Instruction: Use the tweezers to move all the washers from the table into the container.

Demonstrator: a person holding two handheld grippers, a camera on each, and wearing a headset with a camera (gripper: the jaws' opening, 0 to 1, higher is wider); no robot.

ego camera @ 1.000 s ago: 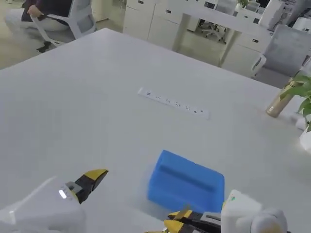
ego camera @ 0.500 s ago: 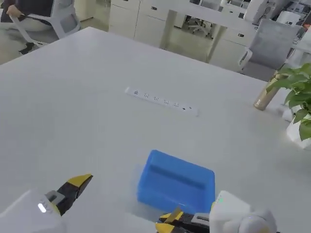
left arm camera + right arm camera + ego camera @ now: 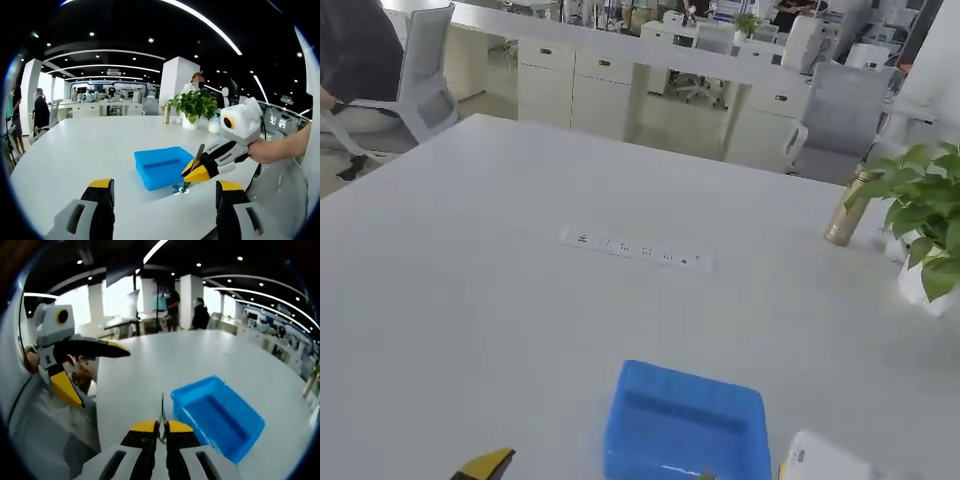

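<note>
— Where are the washers?
— On the table, just beside the blue container, outside its near wall.
— And the tongs?
— The right gripper is clenched on the tweezers. Their long axis slants down to the washers, but I can't tell whether the tip touches. The left gripper gapes empty, farther from the container.

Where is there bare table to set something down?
Free: the stretch of table between power strip and blue container, and the part left of both. Crowded: the container's near side, where washers lie at the tweezers in the right gripper.
</note>
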